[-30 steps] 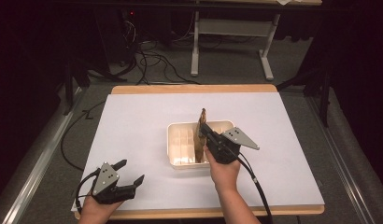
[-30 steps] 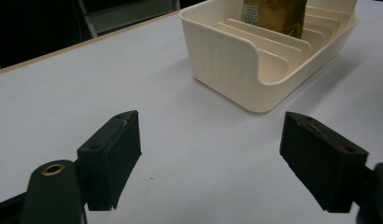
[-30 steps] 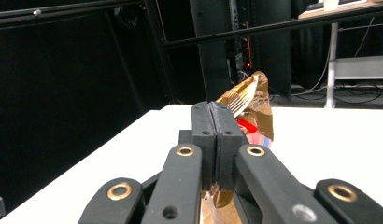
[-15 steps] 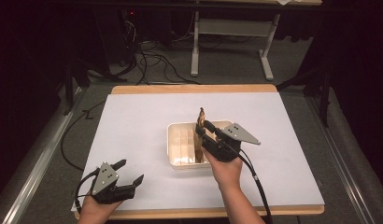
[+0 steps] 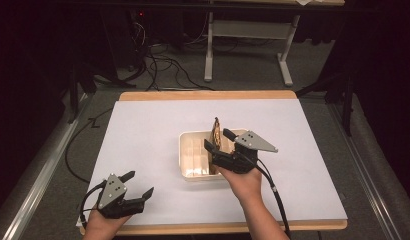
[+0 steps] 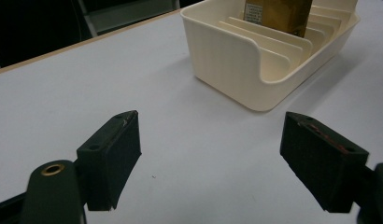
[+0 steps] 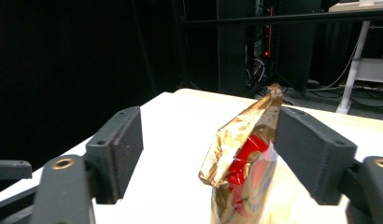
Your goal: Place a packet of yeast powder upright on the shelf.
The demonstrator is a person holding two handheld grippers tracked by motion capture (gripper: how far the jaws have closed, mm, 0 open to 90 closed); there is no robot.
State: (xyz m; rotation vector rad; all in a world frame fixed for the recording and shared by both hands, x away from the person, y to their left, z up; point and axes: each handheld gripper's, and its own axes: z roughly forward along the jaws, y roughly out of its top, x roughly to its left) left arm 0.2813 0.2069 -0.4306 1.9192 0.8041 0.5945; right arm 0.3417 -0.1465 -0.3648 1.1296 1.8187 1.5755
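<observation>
A cream slotted tray (image 5: 185,150) sits at the middle of the white table. A gold foil packet (image 5: 216,131) with a red print stands upright on edge in one of its right-hand slots. My right gripper (image 5: 218,139) is over the tray's right side. Its jaws have just been opening and now stand apart on either side of the packet's top (image 7: 241,149); the left jaw is clear of the foil and the right one is close beside it. My left gripper (image 5: 139,183) rests open near the table's front left corner, with nothing between its jaws (image 6: 210,144). It faces the tray (image 6: 227,56).
A white sheet (image 5: 143,130) covers the tabletop, with a wooden edge showing at the front and back. Cables trail from both grippers toward the front edge. Beyond the table are a dark floor, loose cables and a white desk frame (image 5: 248,45).
The right gripper's jaws have gone from shut on the gold packet to spread apart. The packet stays standing in the tray. The left gripper has not moved.
</observation>
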